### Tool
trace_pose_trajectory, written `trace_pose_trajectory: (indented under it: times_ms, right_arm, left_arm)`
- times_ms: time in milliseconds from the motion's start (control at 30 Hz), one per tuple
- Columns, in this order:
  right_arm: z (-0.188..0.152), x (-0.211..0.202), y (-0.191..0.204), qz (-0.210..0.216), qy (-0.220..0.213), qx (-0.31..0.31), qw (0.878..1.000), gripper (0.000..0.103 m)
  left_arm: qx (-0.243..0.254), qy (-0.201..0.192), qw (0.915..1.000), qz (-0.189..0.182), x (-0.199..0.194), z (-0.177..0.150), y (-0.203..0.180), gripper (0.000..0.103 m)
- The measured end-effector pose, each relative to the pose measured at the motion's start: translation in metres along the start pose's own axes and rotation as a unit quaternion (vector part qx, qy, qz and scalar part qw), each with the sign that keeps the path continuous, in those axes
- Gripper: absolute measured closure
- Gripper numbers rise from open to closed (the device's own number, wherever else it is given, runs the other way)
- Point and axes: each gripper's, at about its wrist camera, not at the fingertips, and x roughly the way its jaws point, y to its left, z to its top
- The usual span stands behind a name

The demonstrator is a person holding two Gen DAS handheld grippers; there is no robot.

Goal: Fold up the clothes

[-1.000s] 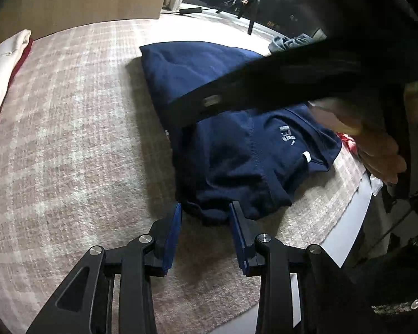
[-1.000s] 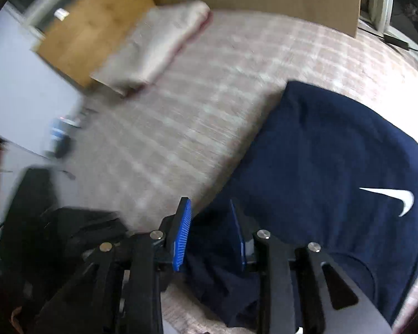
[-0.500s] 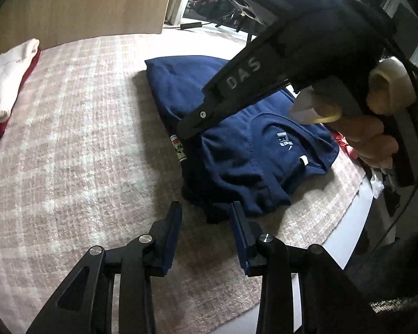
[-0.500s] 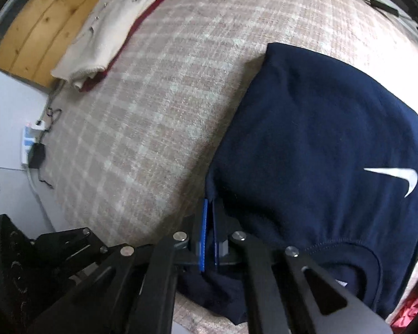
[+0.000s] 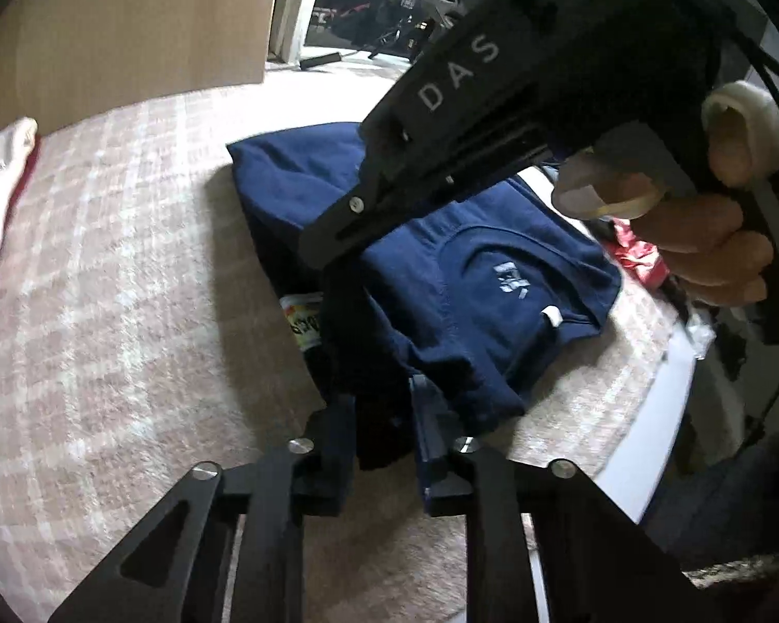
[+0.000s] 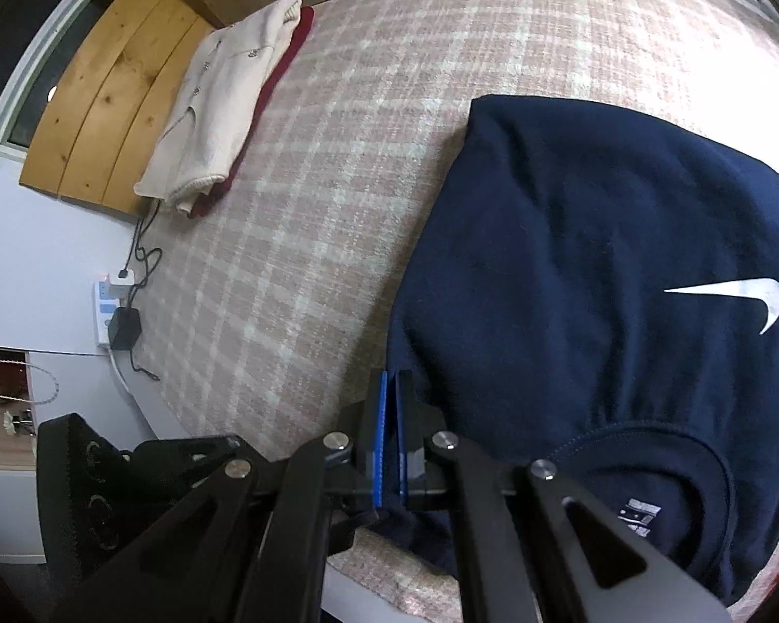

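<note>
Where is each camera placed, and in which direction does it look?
Left wrist: sits on the left claw, looks across the navy sweatshirt on the plaid blanket; shows the right claw's body and the person's hand.
Right wrist: sits on the right claw, looks down at the sweatshirt edge it grips; shows only its fingers.
Shared: sweatshirt, blanket, folded cream garment.

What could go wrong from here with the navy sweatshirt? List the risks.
1. The right gripper pinches only a thin edge of the navy sweatshirt, so the cloth may slip out when lifted.
2. The left gripper has dark cloth between open fingers; if it shuts unevenly, the fold may bunch.
3. The sweatshirt lies near the bed edge and could slide off.
</note>
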Motion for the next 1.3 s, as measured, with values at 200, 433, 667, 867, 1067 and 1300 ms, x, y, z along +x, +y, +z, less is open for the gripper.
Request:
trace_pose_trajectory:
  times_ms: [200, 433, 667, 867, 1067, 1300]
  right_arm:
    - [0.0, 0.001, 0.004, 0.008, -0.003, -0.006, 1.0, 0.1]
    - [-0.003, -0.004, 0.002, 0.053, -0.016, -0.013, 0.998, 0.098]
    - [-0.023, -0.05, -0.017, 0.071, -0.09, -0.019, 0.993, 0.09]
    - [-0.088, -0.119, -0.097, -0.05, -0.183, -0.006, 0.982, 0.09]
    - [-0.128, -0.08, -0.15, -0.099, -0.138, 0.054, 0.984, 0.09]
    - [-0.159, -0.103, -0.157, -0.057, -0.118, 0.06, 0.99, 0.085]
  left_arm:
    - [-0.035, 0.006, 0.9982, -0.048, -0.002, -0.003, 0.011, 0.092]
    - [-0.084, 0.015, 0.9905, -0.107, -0.003, -0.007, 0.026, 0.093]
    - [-0.116, 0.056, 0.9889, -0.075, -0.001, -0.021, 0.04, 0.09]
    - [-0.058, 0.049, 0.9971, 0.006, -0.03, -0.004, 0.021, 0.081]
    - [-0.017, 0.058, 0.9981, 0.007, 0.011, 0.027, 0.001, 0.072]
    - [-0.025, 0.127, 0.9903, 0.052, 0.02, 0.019, 0.013, 0.065]
